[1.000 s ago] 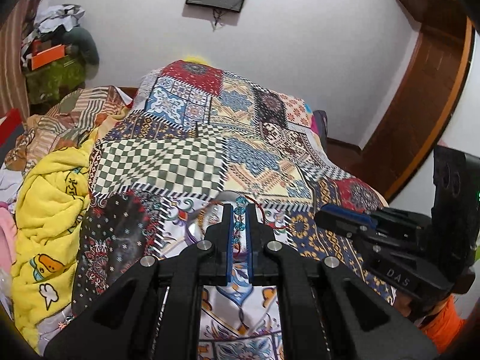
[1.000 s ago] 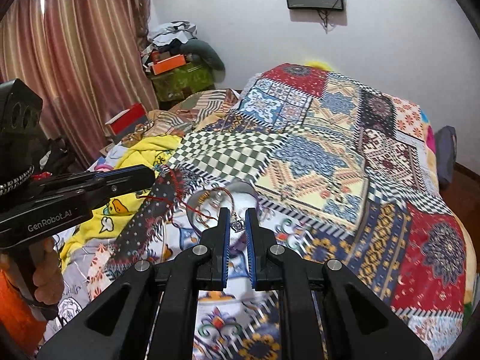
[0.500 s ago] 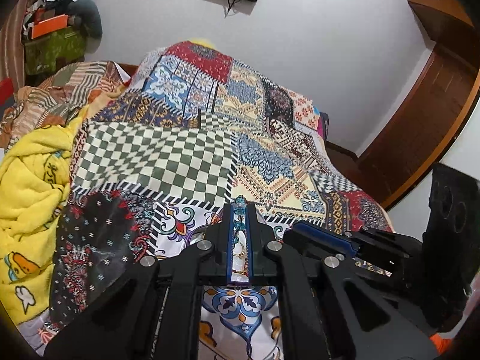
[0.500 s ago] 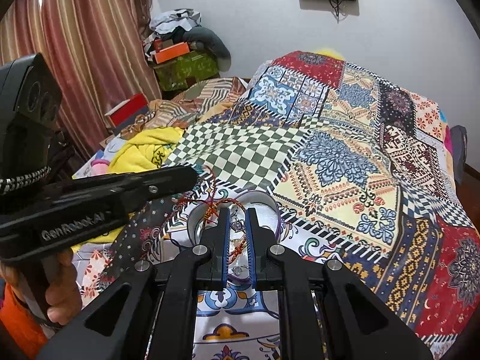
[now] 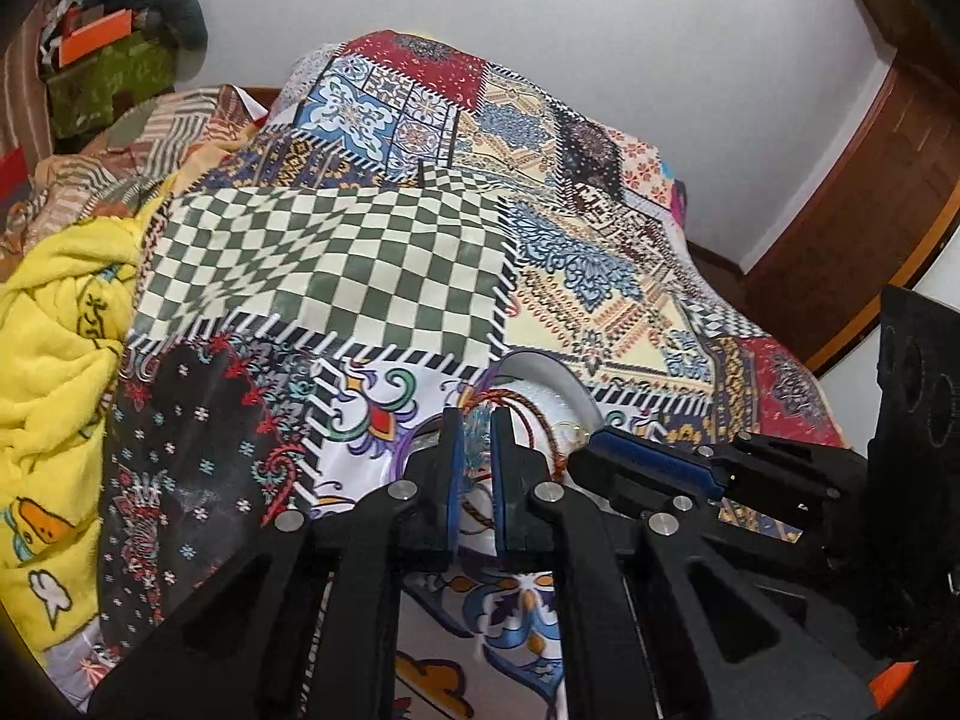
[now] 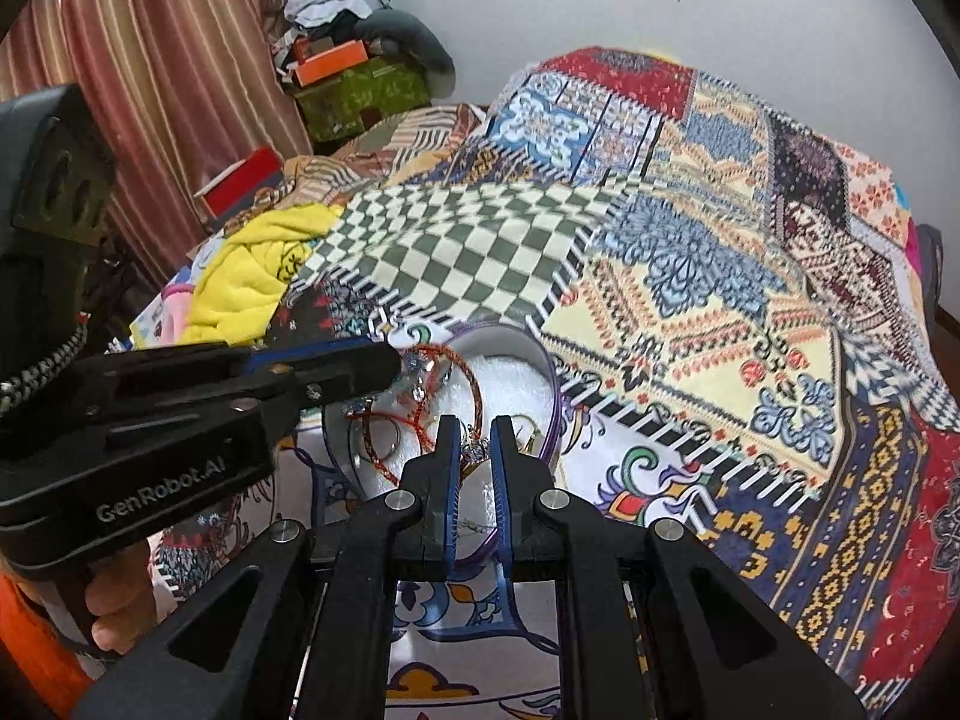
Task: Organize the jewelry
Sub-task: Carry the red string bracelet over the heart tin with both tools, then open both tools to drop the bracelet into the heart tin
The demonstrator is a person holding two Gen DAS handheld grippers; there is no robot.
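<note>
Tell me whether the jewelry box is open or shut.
Open: the box shows its white lining, with cords and rings lying inside; no lid visible.

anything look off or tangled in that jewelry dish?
Yes. The red-and-gold cord bracelets and rings sit in one tangled heap in the white dish, cords looping over each other. Both tools are over it: the left tool at its far-left rim, the right tool pinching a small sparkly piece.

Patchwork quilt [image 5: 384,264] — green-cream checks, yellow blanket [image 5: 54,360], purple-rimmed white bowl [image 6: 543,360]
</note>
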